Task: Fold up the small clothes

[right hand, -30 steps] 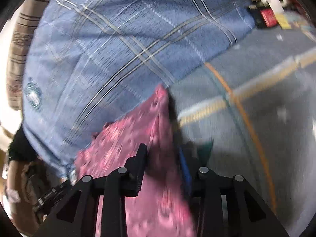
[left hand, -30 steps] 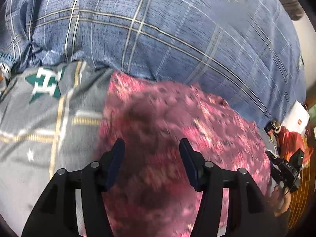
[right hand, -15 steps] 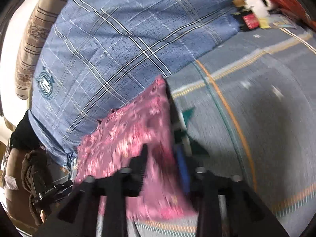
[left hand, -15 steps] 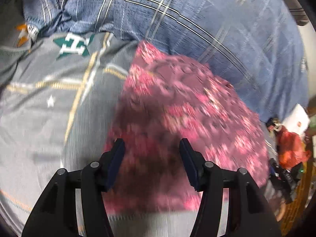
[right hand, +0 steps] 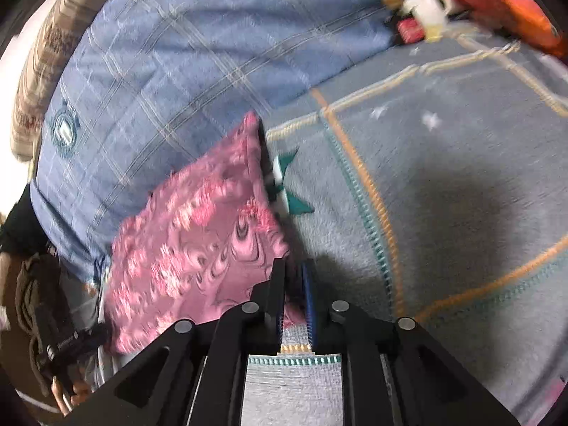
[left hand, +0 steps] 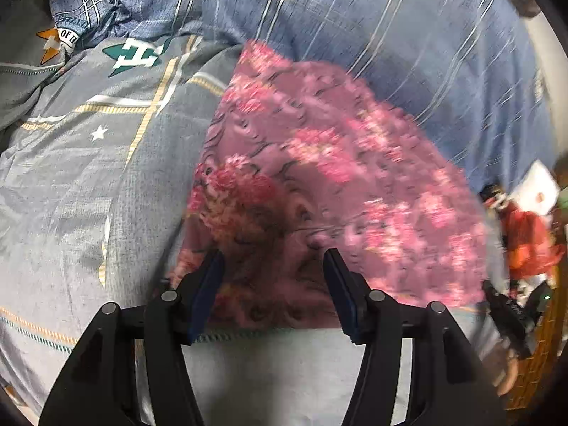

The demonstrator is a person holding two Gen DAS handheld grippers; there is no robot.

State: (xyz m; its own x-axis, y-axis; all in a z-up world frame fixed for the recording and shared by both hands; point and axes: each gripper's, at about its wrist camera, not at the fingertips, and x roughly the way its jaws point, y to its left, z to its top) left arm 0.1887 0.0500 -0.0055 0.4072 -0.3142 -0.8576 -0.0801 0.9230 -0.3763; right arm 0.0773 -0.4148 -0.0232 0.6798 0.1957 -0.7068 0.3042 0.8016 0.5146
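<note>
A pink flowered cloth (left hand: 319,177) lies spread on the grey bedspread (left hand: 88,184), its far edge against a blue checked quilt (left hand: 355,35). My left gripper (left hand: 271,284) hovers open over the cloth's near edge, and its pads touch nothing. In the right wrist view the same pink cloth (right hand: 191,241) lies left of centre. My right gripper (right hand: 294,284) sits at the cloth's near right corner. Its jaws are closing to a narrow gap with a sliver of pink fabric between them.
The blue quilt (right hand: 177,64) fills the far side. Red, white and orange clutter (right hand: 461,3) lies at the far right of the bed. A black device (left hand: 511,312) and part of a hand show at the cloth's right end. Grey bedspread (right hand: 461,213) stretches to the right.
Both grippers drew back toward the cloth's near edge, so more of the cloth shows. The right jaws went from partly open around the cloth's edge to nearly closed at its corner.
</note>
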